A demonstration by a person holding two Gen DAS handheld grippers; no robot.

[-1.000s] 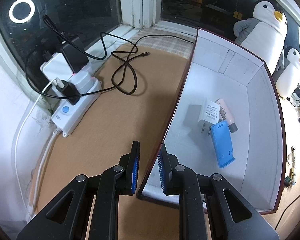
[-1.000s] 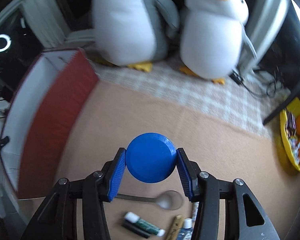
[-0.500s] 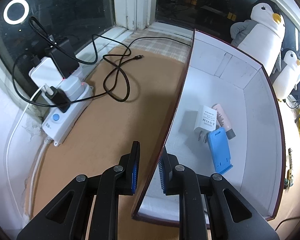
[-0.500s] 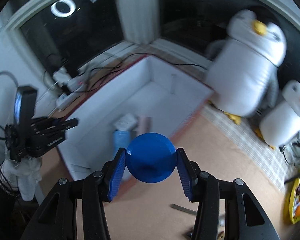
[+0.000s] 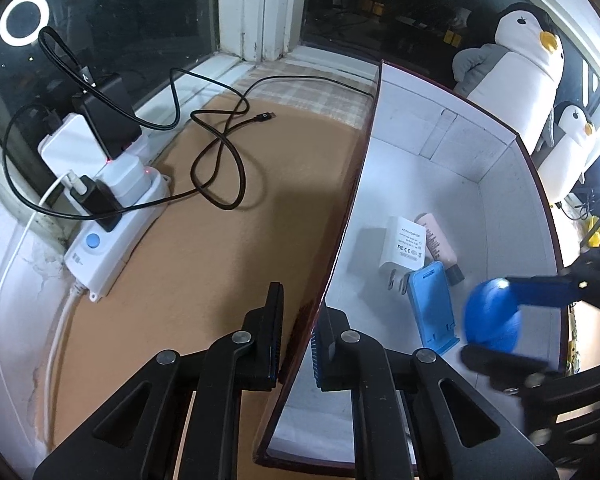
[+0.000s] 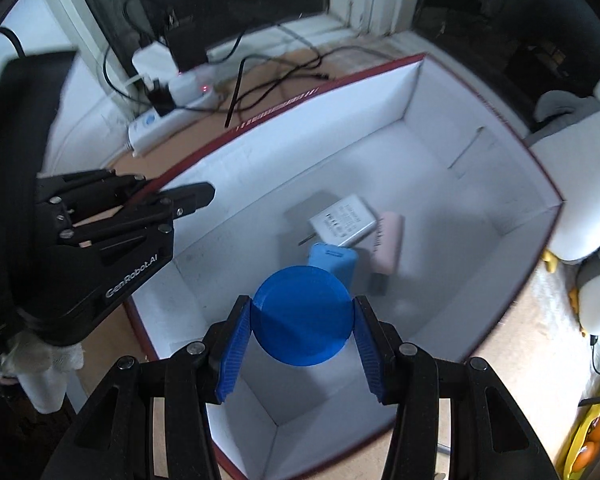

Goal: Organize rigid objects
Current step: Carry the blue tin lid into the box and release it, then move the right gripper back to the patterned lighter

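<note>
Blue round lid [image 6: 301,316] sits clamped in the right tool [image 6: 300,350] above the box [image 6: 480,216].

The box [image 6: 440,92] looks like matt white card inside with a glossy dark red outside. The bench [image 5: 188,280] is matt brown, felt-like. The round blue lid [image 6: 302,316] is matt plastic with faint ridges. The charger [image 5: 404,248] is smooth white plastic. At two o'clock, the penguins [image 5: 516,80] are soft plush.
</note>
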